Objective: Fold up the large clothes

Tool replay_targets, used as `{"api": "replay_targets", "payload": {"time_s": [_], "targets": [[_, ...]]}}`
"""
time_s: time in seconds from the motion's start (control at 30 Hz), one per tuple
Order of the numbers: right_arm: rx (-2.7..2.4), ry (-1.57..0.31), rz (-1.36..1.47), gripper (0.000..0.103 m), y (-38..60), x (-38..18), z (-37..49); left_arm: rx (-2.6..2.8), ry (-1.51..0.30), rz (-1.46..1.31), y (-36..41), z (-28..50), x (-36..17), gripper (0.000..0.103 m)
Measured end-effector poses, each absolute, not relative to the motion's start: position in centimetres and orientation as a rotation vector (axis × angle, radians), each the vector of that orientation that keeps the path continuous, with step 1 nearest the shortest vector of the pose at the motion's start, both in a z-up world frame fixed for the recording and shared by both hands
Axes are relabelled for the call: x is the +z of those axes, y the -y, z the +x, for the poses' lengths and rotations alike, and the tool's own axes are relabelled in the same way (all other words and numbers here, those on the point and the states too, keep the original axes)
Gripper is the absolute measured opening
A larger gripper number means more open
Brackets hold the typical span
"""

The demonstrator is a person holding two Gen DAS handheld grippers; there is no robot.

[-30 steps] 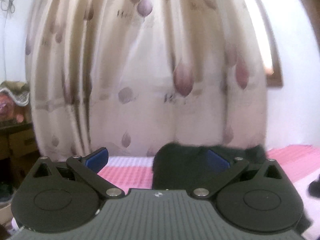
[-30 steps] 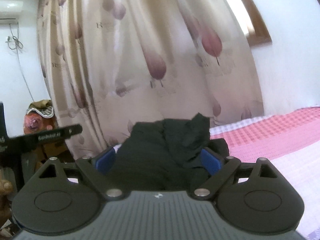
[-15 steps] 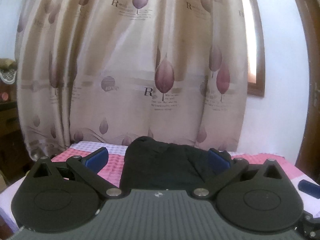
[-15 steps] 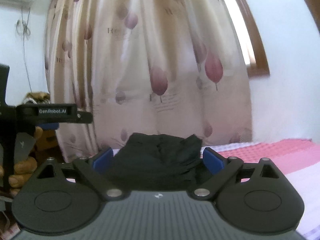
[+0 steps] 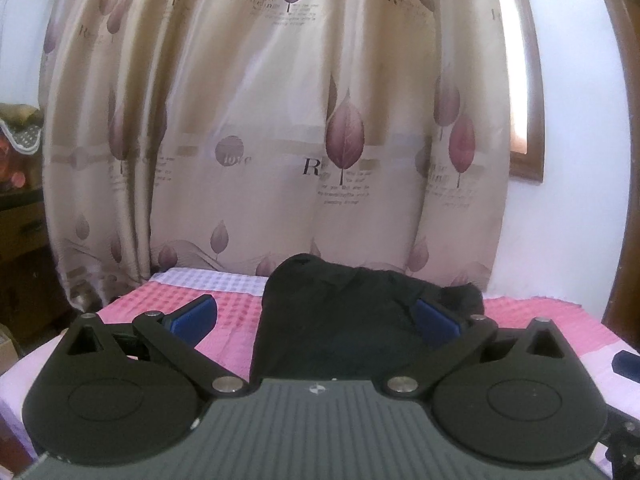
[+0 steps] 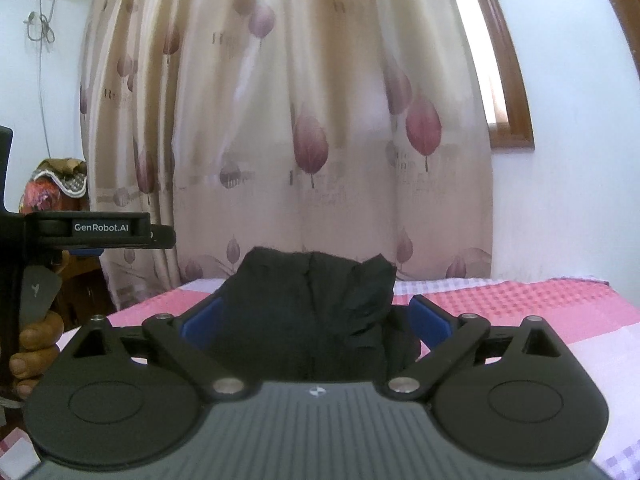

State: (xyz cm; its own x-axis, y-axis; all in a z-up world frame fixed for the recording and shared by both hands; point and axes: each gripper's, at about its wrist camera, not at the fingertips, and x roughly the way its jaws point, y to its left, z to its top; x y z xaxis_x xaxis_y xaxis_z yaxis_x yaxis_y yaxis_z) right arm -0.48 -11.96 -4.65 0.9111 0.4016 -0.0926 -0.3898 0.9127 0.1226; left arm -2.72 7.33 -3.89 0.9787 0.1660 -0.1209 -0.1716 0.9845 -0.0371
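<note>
Both grippers, left [image 5: 314, 318] and right [image 6: 316, 318], spread wide, empty, aimed at black garment [image 6: 308, 312], probably still bunched, for corner grabs.

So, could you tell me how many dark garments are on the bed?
1: a crumpled black garment on the pink checked bed, before the curtain. More could be hidden beneath.

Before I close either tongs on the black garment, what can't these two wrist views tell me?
- Black garment: near part hidden behind each tool's body in both views; its type and folds unclear.
- Left tongs and right tongs: open, but whether the pads touch cloth is unclear.
- Bed: near edge cut off.
- Hand: mostly cut off at the right view's left edge.
</note>
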Motion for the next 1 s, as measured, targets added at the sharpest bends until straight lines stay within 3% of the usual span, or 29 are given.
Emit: {"api": "replay_targets", "payload": {"time_s": [1.0], "targets": [[0.401, -0.209, 0.056, 0.1, 10.5, -6.5, 0.6, 0.176, -0.164, -0.02, -8.1, -1.3, -7.7, 0.103]]}}
